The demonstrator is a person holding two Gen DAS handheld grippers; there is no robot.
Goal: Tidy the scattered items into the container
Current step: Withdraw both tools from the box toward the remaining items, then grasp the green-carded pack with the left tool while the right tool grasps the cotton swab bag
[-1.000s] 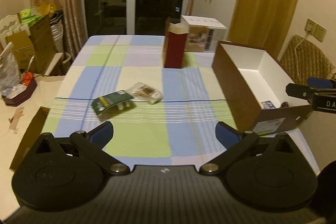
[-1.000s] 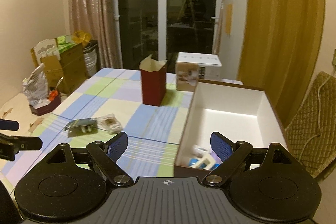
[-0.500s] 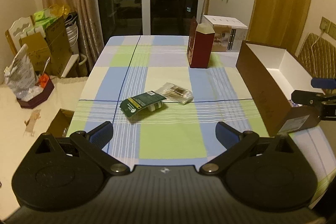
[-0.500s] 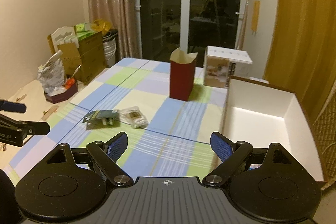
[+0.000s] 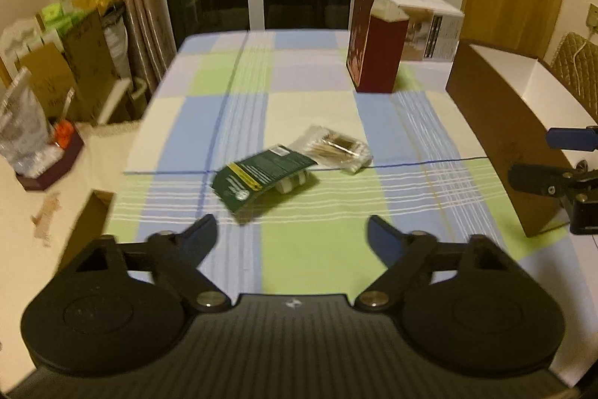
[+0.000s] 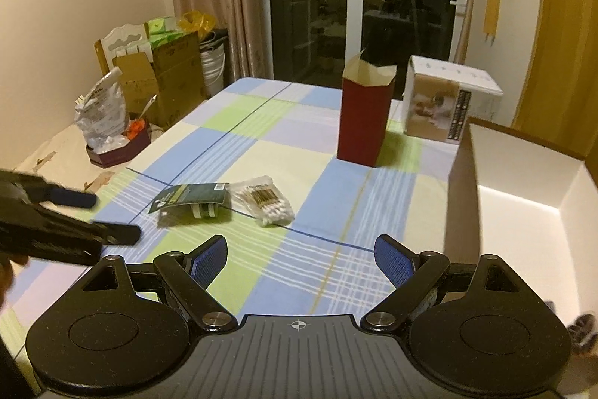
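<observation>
A dark green card pack [image 5: 261, 176] [image 6: 192, 199] lies on the checked tablecloth, and a clear bag of cotton swabs [image 5: 334, 148] [image 6: 265, 199] touches its right end. My left gripper [image 5: 291, 236] hovers just short of the green pack; its jaws are closing with nothing between them. In the right wrist view the left gripper [image 6: 104, 215] shows at the left edge. My right gripper [image 6: 301, 251] stands open and empty above the cloth, nearer than both items. A brown box with a white inside [image 5: 497, 122] [image 6: 523, 182] stands at the right.
An upright dark red carton [image 5: 375, 55] [image 6: 366, 122] and a white printed box [image 5: 429, 28] [image 6: 448, 103] stand at the far right of the table. The table edge [image 5: 149, 107] runs on the left; beyond it are cardboard boxes and bags [image 6: 149, 88] on the floor.
Both grippers have moved forward and down toward the green pack and the swab bag, which now look larger. The left jaws have narrowed. The right gripper has swung left, away from the box.
</observation>
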